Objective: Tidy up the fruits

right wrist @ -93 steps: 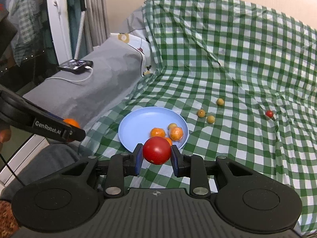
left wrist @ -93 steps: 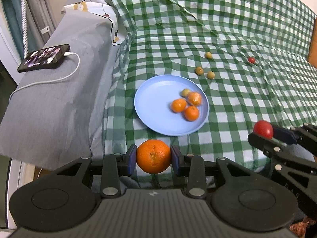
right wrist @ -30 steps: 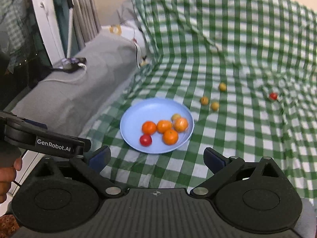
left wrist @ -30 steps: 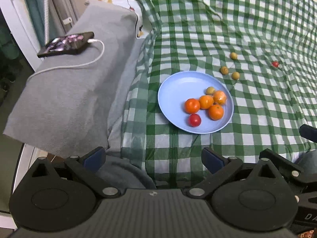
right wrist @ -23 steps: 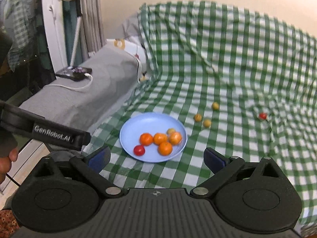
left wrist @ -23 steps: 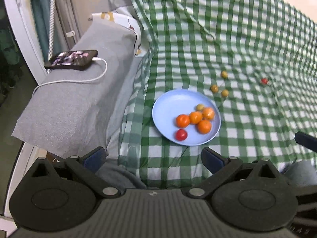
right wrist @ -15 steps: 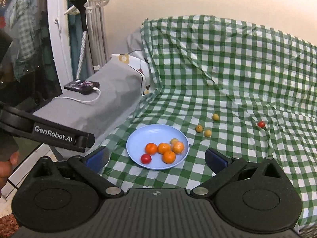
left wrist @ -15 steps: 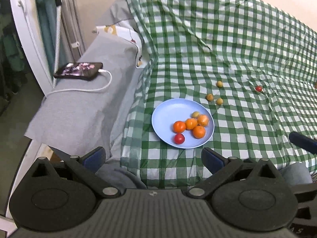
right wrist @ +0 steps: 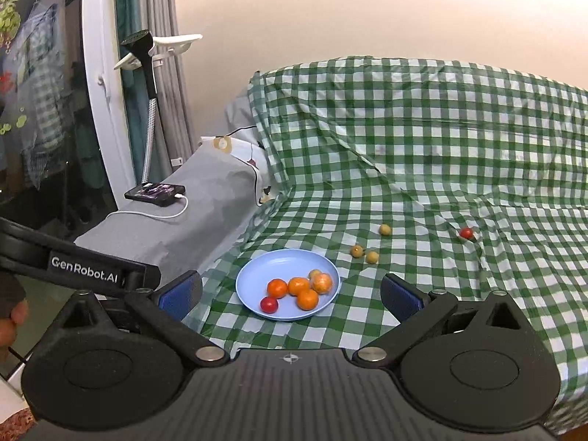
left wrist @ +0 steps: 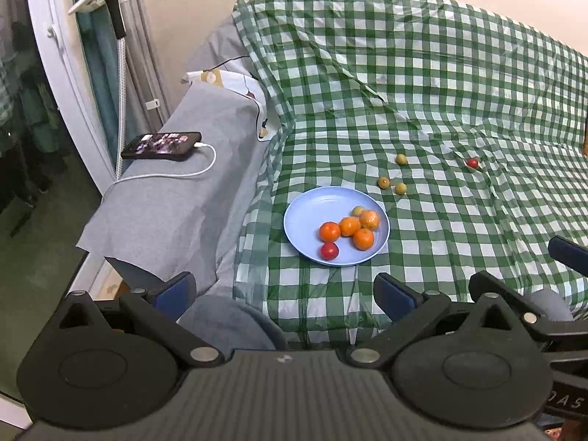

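Note:
A light blue plate lies on the green checked cloth. It holds several oranges, a red tomato and a small yellowish fruit. Three small yellow fruits and one small red tomato lie loose on the cloth beyond the plate. My left gripper and right gripper both hang open and empty, well back from the plate.
A phone on a white charging cable rests on the grey covered ledge left of the cloth. Curtains and a white door frame stand at the far left. A person's fingers show at the left edge.
Both grippers let go of their fruit, the orange and the red tomato now lying on the plate. Both have since pulled back and up, so the plate looks smaller.

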{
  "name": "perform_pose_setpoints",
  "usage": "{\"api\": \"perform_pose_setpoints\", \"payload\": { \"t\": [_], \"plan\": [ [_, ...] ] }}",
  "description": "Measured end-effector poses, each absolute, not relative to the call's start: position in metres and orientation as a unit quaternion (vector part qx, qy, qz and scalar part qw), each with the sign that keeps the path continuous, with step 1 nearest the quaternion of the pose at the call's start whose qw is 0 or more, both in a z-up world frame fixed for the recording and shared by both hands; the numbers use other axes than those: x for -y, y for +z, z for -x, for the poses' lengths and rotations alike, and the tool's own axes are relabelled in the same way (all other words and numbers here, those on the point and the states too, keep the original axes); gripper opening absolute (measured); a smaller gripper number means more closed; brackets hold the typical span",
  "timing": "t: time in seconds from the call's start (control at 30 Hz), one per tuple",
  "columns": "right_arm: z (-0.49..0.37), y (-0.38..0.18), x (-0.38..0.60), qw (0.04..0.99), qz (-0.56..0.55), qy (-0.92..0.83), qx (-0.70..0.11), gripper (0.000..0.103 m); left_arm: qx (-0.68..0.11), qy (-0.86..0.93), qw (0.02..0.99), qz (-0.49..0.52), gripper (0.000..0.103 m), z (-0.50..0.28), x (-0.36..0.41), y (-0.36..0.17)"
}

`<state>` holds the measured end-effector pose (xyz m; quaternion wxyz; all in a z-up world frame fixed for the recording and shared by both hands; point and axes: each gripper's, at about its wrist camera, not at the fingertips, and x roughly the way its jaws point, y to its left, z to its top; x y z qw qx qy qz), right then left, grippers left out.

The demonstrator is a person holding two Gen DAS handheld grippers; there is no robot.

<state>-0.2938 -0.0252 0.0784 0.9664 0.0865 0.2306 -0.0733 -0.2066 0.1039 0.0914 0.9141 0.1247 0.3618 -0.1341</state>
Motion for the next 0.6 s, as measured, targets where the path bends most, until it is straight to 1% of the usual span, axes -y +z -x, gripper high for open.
{"api": "perform_pose_setpoints", "payload": {
  "t": [0.17,0.3,0.47,0.6],
  "plan": [
    [0.299,0.077,0.026,0.967,-0.090,-0.072,-0.227,0.102,-0.364,-0.138,0.912,-0.132,0.103,0.209,-0.105,0.090],
    [0.298,0.074,0.025,0.965,-0.090,-0.073,-0.236,0.102,-0.379,-0.143,0.905,-0.127,0.103,0.197,-0.104,0.084],
    [0.284,0.068,0.039,0.958,-0.099,-0.090,-0.252,0.102,-0.385,-0.154,0.899,-0.140,0.103,0.170,-0.092,0.079],
    [0.260,0.059,0.063,0.951,-0.096,-0.117,-0.268,0.102,-0.388,-0.169,0.894,-0.149,0.103,0.131,-0.069,0.077]
  ]
}}
